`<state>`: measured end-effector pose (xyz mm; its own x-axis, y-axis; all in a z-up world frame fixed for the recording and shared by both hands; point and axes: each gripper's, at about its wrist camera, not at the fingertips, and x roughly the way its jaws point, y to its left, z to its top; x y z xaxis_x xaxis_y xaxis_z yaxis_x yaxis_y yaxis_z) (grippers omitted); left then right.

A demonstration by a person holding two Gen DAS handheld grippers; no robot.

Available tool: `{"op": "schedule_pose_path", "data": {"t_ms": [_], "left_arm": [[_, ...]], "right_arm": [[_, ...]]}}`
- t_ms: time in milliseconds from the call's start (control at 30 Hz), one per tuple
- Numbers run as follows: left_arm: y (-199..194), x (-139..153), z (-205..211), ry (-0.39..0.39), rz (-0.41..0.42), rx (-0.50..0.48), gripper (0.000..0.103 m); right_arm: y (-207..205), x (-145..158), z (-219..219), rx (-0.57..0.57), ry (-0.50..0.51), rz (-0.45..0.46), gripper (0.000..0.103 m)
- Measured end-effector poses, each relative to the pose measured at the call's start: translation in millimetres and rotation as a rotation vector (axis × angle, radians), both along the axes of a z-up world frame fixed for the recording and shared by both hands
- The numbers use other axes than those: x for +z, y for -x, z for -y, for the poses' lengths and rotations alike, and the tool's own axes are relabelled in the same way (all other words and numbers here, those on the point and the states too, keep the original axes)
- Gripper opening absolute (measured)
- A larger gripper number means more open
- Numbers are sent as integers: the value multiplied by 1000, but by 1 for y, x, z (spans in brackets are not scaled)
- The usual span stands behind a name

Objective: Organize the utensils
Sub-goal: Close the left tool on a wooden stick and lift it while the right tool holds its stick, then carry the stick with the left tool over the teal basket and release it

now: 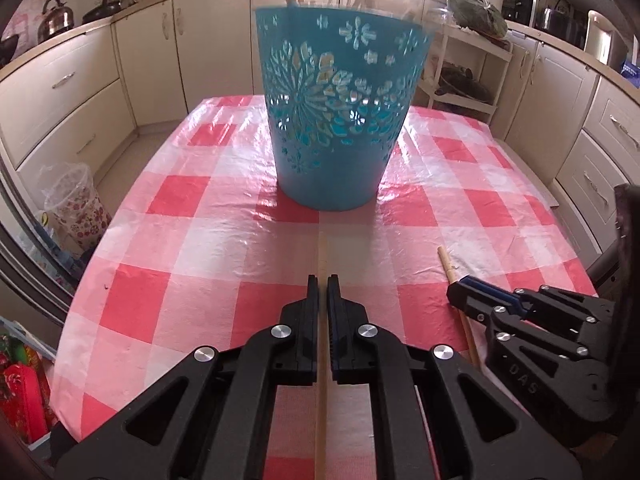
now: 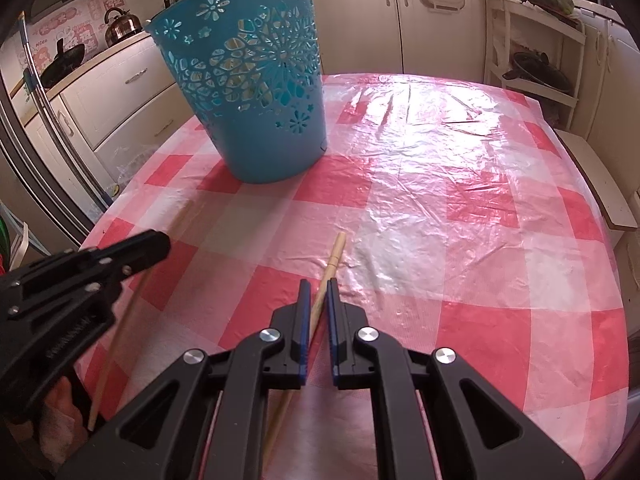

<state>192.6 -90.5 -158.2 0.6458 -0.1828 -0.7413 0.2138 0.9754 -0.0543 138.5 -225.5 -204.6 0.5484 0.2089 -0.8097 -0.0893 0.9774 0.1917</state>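
A blue cut-out basket (image 1: pixel 338 108) stands on the checked table, with wooden utensil ends showing over its rim; it also shows in the right wrist view (image 2: pixel 256 76). My left gripper (image 1: pixel 323 282) is shut on a wooden chopstick (image 1: pixel 322 254) that lies along the cloth toward the basket. My right gripper (image 2: pixel 318 286) is shut on a second wooden chopstick (image 2: pixel 335 254), which angles forward on the cloth. The right gripper (image 1: pixel 464 292) sits right of the left one. The left gripper (image 2: pixel 160 242) and its chopstick (image 2: pixel 120 328) show at the left of the right wrist view.
The table carries a red-and-white checked plastic cloth (image 2: pixel 460 184). Cream kitchen cabinets (image 1: pixel 72 92) ring the table. A floral bin with a plastic liner (image 1: pixel 76 208) stands on the floor at the left. A white shelf rack (image 2: pixel 536 52) stands behind the table.
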Motion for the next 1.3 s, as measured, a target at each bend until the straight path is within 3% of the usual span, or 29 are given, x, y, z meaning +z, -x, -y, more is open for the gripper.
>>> {"op": "schedule_pose_path", "data": {"t_ms": [333, 533, 767, 1000, 1300], "left_arm": [[50, 70, -15, 34, 180, -6, 4], [83, 97, -30, 88, 237, -6, 4], [99, 130, -56, 185, 292, 10, 4], [100, 157, -69, 225, 351, 30, 4], [42, 189, -53, 277, 418, 15, 4]], "right_arm": [[2, 0, 1, -23, -8, 2, 8], [7, -3, 19, -82, -141, -9, 6], [14, -10, 43, -145, -376, -16, 6], [26, 31, 53, -135, -534, 140, 5], [28, 53, 60, -126, -600, 244, 5]]}}
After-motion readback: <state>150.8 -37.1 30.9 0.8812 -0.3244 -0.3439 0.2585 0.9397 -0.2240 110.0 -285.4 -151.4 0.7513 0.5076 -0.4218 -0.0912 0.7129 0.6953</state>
